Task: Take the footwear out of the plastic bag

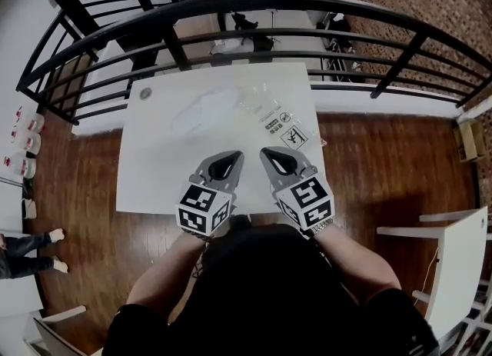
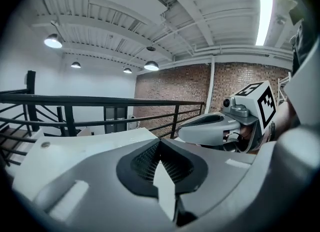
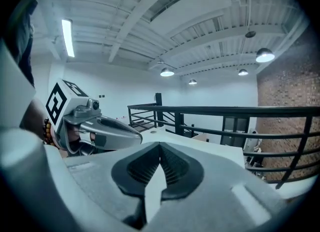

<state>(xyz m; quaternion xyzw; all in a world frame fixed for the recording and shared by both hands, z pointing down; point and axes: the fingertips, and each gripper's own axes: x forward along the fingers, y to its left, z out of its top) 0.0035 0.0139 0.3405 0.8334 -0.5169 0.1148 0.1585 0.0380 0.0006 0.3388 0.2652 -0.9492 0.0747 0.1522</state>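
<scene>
A clear plastic bag (image 1: 257, 110) with printed warning labels lies flat on the far half of the white table (image 1: 154, 181). Pale footwear (image 1: 201, 110) shows faintly inside the bag's left part. Both grippers hover side by side over the table's near edge, well short of the bag. My left gripper (image 1: 229, 159) is shut with nothing between its jaws, as the left gripper view (image 2: 160, 142) confirms. My right gripper (image 1: 270, 156) is shut and empty too, its jaw tips meeting in the right gripper view (image 3: 160, 146). Each gripper view shows the other gripper alongside.
A black metal railing (image 1: 269, 4) curves round the far side of the table. A small round disc (image 1: 145, 93) sits at the table's far left corner. White furniture (image 1: 453, 262) stands at the right, and a person's legs (image 1: 31, 245) show at the left.
</scene>
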